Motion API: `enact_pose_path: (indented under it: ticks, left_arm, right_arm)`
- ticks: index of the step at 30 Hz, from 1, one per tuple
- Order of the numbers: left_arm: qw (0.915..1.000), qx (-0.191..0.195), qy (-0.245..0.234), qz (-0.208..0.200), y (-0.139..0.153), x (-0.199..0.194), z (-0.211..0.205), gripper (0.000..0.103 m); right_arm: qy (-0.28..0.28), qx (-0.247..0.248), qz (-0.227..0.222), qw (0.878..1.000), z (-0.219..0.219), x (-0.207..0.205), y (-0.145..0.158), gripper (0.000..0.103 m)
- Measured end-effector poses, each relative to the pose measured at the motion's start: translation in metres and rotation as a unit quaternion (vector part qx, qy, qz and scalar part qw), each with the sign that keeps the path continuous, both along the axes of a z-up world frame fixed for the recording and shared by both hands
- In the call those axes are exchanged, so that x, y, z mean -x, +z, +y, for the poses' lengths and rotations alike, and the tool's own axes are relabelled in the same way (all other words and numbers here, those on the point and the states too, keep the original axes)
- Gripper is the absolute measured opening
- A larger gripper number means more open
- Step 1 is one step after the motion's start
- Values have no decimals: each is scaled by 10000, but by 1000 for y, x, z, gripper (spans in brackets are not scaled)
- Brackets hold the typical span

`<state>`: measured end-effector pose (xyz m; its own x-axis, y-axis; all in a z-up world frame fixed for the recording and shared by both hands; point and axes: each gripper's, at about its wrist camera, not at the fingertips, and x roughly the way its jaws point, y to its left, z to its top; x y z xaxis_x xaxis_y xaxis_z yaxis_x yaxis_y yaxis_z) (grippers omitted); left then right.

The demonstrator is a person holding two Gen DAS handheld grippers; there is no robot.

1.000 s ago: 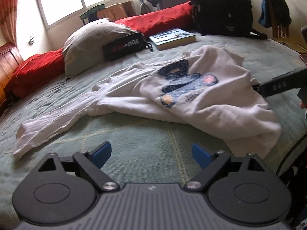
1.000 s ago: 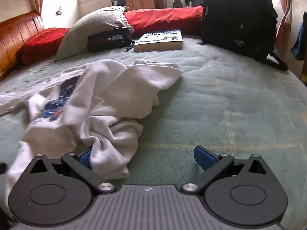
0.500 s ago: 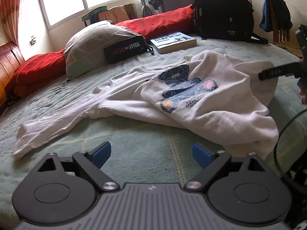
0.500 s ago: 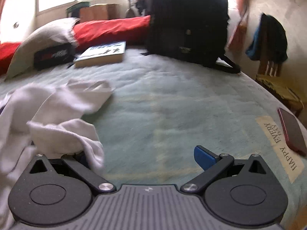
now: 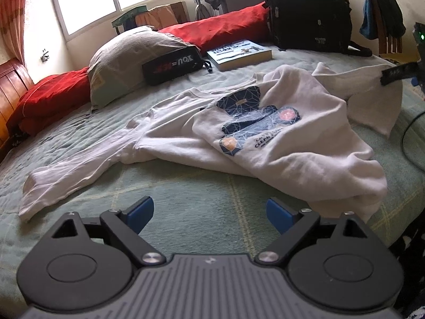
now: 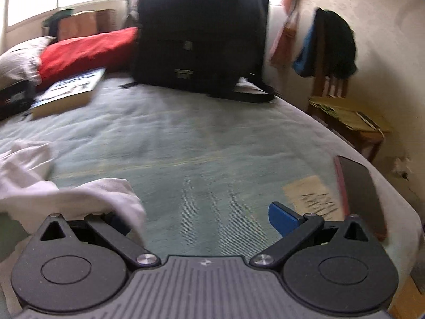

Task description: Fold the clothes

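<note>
Both pairs of jaws stand wide apart: our left gripper (image 5: 209, 214) has nothing between its blue pads and hangs over bare bedcover near the bed's (image 5: 186, 202) near edge, while on our right gripper (image 6: 204, 219) a fold of white cloth lies draped over the left finger, and we cannot tell whether it is caught there or only resting, since the jaws do not pinch it. The sweatshirt (image 5: 265, 138) lies ahead of the left gripper and a little to its right, spread crookedly across the middle of the bed, chest print up. One long sleeve (image 5: 79, 164) runs out flat toward the bed's left side, so the garment's long axis lies roughly across our view, from that cuff to the bunched hem and the other sleeve on the right. That right sleeve is lifted off the cover toward the right gripper, which is clearly the nearer to it; the flat left sleeve is the left gripper's to take, by our judgement. The cloth looks thick, soft and matte, like brushed cotton, holding rounded rolls rather than sharp creases. Beyond it lie a book (image 5: 239, 54), a grey pillow (image 5: 127, 58) and a black backpack (image 5: 308, 10) toward the far edge; a phone (image 6: 361, 194) rests near the right edge.
</note>
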<state>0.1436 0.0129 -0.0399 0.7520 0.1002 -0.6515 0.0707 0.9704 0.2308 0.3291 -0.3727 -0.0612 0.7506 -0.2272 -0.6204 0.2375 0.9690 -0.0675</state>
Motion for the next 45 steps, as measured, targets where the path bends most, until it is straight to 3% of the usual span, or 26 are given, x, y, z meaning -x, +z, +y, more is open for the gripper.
enact_pose_path:
  ticks: [7,19,23,31,33,37,39,45]
  left_arm:
    - [10000,-60,-27,51,-1,-4,-5,92]
    - [9998,-143,37,151,-4,-12,-6,92]
    - [9998,-116,7,164,-5,-14,-6,92]
    - [9999,-73,-64,128,-5,-14,-6,92]
    - [9999,-68,-81,101,-3,-13,-7,92]
    - [9999,-76,-93,74,-2,-12,-7,92]
    - [9999,-74,-68,86,-2,-13,-6,92]
    - [9998,-105,-5,140,-4,-17,-1,92]
  right_arm:
    - [-435,-26,250,9987,-57,-28,-1,103]
    - [-866,225,573,9943,-108,-81,7,103]
    - [-436,346,915,9942,-99,-81,2,103]
    - [960,-669,663,9909,-64,-45,31,103]
    - [1481,-812,427,9847,-45,-40,42,101]
    - [2542,-795,210,9637,2,-44,56,78]
    - [2885,-607,223,9553,23,-54,55,71]
    - [3497,-565,536,9336,59,-91,38,68]
